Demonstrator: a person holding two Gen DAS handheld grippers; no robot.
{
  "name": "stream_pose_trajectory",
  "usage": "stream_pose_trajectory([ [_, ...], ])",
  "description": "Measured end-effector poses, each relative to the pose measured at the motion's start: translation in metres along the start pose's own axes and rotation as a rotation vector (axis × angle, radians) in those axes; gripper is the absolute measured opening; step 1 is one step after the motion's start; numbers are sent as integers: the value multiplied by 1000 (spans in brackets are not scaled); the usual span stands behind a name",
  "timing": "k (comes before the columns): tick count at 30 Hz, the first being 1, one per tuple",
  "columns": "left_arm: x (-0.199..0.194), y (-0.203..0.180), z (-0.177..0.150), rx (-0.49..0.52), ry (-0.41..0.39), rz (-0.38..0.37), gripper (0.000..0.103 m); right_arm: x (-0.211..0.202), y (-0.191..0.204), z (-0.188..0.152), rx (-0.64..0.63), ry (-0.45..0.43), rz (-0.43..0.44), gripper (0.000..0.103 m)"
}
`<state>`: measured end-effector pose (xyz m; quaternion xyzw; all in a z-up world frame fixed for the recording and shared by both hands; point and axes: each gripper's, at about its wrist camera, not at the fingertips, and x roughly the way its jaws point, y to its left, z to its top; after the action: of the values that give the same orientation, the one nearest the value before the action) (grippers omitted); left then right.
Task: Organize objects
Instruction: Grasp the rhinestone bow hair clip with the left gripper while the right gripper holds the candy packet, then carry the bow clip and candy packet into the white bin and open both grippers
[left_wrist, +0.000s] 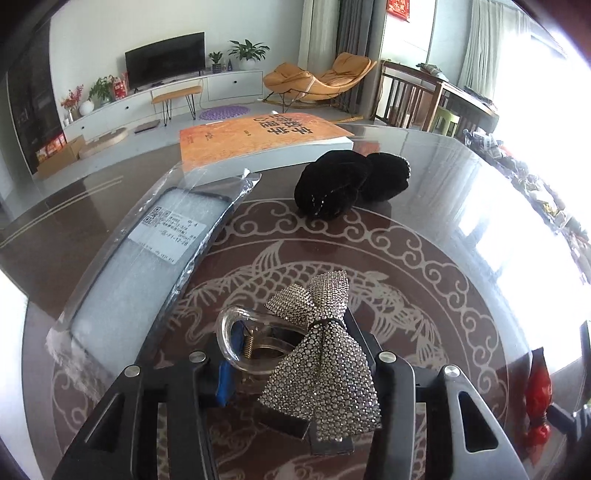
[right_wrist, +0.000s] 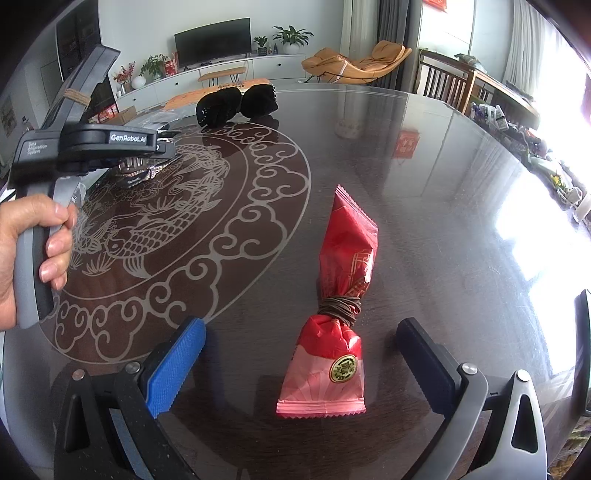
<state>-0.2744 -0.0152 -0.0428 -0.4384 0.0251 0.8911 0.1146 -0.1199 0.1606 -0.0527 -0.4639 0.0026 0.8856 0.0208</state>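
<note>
My left gripper (left_wrist: 295, 363) is shut on a clear hair clip with a rhinestone bow (left_wrist: 321, 354), held just above the glass table. It also shows in the right wrist view (right_wrist: 147, 162), at the left. My right gripper (right_wrist: 303, 354) is open, its fingers on either side of a red snack packet (right_wrist: 338, 314) tied with a rubber band, which lies on the table. The packet shows at the right edge of the left wrist view (left_wrist: 537, 402). A black hair accessory (left_wrist: 347, 184) lies further back on the table.
A phone case in a clear bag (left_wrist: 147, 258) lies left of the clip. An orange book (left_wrist: 258, 138) lies at the table's far edge. The round glass table (right_wrist: 424, 184) has a fish pattern. Clutter lines its right rim (right_wrist: 517, 129).
</note>
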Motion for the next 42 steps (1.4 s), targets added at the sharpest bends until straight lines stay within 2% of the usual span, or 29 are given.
stream_pose_trajectory([
  [10,-90,-21,-105,-15,-39,-14,48,0,0,0,0,0,0,103],
  [15,-129,-25,-139,-41,-64,-45,48,0,0,-1,-3,-1,7,103],
  [16,-138,-25,-142,-55,-71,-55,48,-1,-1,-1,-2,-5,25,103],
  [18,-153,-20,-148,-73,-93,-68,48,-7,-10,1,34,-25,136,103],
  [21,-183,-16,-153,-92,-143,-77,48,-27,-52,10,231,-98,318,103],
  [23,-204,-9,-154,-101,-180,-73,48,-36,-82,13,340,-138,366,103],
  [26,-233,4,-157,-117,-235,-69,48,-29,-101,17,391,-65,332,99],
  [28,-247,12,-159,-120,-261,-53,48,-23,-87,19,356,2,335,95],
  [30,-257,18,-159,-116,-274,-36,48,-23,-56,24,234,67,233,87],
  [32,-266,27,-161,-126,-286,-25,48,-30,-37,29,174,41,142,87],
  [33,-270,31,-162,-136,-292,-29,48,-26,-33,32,165,67,90,87],
  [35,-277,37,-166,-151,-302,-29,48,-7,-26,41,163,166,67,87],
  [37,-285,43,-169,-158,-319,-18,48,0,-24,45,157,180,44,87],
  [39,-292,47,-172,-163,-332,-13,48,2,-21,46,123,175,11,82],
  [41,-299,51,-175,-168,-338,-10,48,7,-22,42,132,207,44,61],
  [42,-301,52,-176,-168,-341,-7,48,9,-23,40,140,221,68,59],
])
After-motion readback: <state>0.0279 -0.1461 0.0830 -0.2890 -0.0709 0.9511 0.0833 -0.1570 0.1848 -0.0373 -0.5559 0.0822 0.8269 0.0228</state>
